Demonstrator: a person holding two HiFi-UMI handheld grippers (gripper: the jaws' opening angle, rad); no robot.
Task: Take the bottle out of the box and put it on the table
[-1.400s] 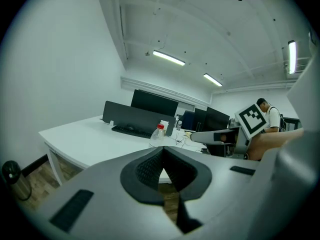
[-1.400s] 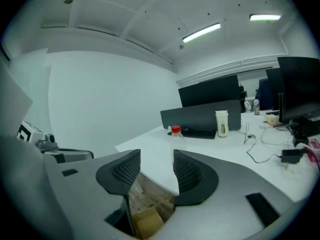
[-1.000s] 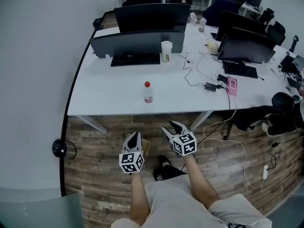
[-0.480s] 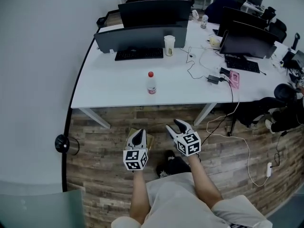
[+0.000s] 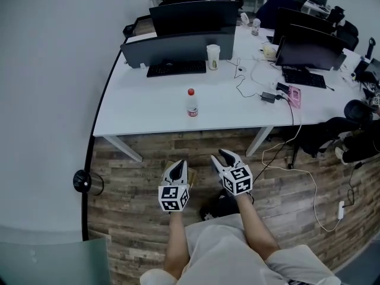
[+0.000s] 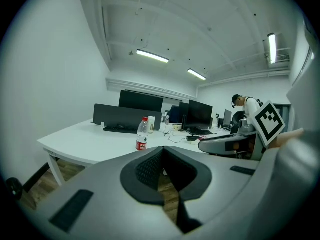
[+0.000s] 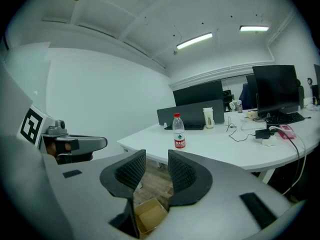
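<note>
One clear plastic bottle with a red cap and red label (image 5: 192,103) stands upright near the front of the curved white surface (image 5: 142,114). It is well apart from the single open brown cardboard box (image 7: 150,216), which sits on the wooden plank floor (image 5: 136,218) beneath the person's two hand-held tools. The left tool (image 5: 177,166) has its jaws pressed together, with nothing between them. The right tool (image 5: 224,155) has just been closing, but its jaws remain spread and empty, the box showing through the gap. Farther back on the surface are one pale paper cup (image 5: 213,56) and two black keyboards (image 5: 177,69).
</note>
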